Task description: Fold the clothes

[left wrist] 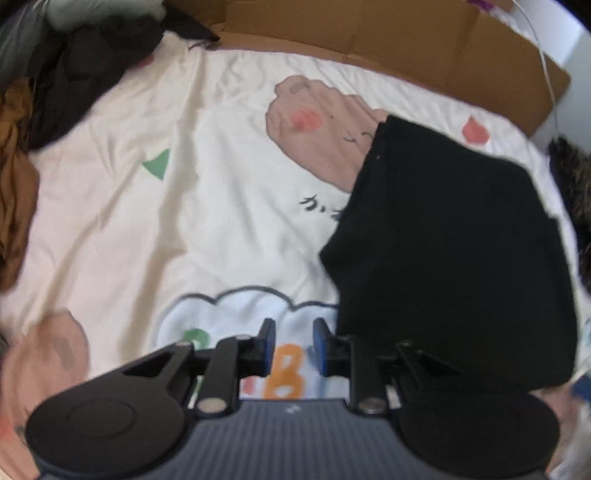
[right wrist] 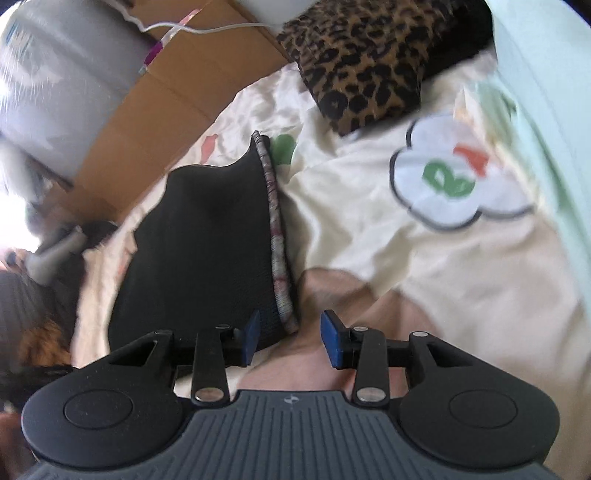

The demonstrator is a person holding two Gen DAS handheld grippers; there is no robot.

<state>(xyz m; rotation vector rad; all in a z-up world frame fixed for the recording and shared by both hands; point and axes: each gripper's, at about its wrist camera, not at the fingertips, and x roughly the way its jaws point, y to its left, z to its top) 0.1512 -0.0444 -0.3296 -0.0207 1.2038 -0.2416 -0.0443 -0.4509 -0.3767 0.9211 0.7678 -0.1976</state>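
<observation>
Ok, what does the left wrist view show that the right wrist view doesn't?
Only the left wrist view shows the heap of dark and brown clothes at the upper left and the green triangle print. Only the right wrist view shows the leopard-print cloth, the white cable and the garment's patterned trim. Both show the folded black garment on the cartoon-print sheet, the cardboard behind, and open jaws holding nothing.
</observation>
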